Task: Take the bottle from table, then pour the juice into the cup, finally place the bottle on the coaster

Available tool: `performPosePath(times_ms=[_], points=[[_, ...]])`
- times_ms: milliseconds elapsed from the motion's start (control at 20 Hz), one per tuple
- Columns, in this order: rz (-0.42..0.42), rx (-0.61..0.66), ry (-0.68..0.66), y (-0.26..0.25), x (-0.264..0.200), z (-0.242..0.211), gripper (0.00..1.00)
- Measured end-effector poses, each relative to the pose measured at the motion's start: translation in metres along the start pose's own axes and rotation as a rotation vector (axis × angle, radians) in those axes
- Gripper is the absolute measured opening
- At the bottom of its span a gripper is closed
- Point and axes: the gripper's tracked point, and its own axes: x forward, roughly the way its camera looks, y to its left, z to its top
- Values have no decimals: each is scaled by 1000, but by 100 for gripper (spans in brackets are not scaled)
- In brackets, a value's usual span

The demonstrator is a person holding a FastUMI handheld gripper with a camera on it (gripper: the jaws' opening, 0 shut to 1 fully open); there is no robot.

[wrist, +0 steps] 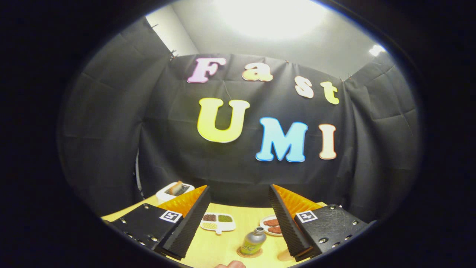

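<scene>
A small silver bottle [254, 240] with a yellow-green label stands upright on a round brown coaster [249, 253] on the wooden table [208, 247]. My gripper [238, 187] is open and held above the table, its fingers spread wide. The bottle shows low in the gap between them, nearer the right finger [286, 219], and neither finger touches it. Nothing is held between the fingers. A small pale rounded thing [230, 264] peeks in just before the coaster; I cannot tell what it is.
Beyond the bottle lie a white divided dish [218, 222] with dark and green fillings and a plate [270, 225] of reddish pieces. A white tray [174, 190] sits at the table's far left corner. Black cloth walls close the booth behind.
</scene>
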Motion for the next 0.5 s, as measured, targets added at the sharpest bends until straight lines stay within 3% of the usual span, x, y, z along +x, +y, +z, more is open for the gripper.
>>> performPosePath(times_ms=[500], points=[[36, 4, 2, 11, -11, 4, 96]])
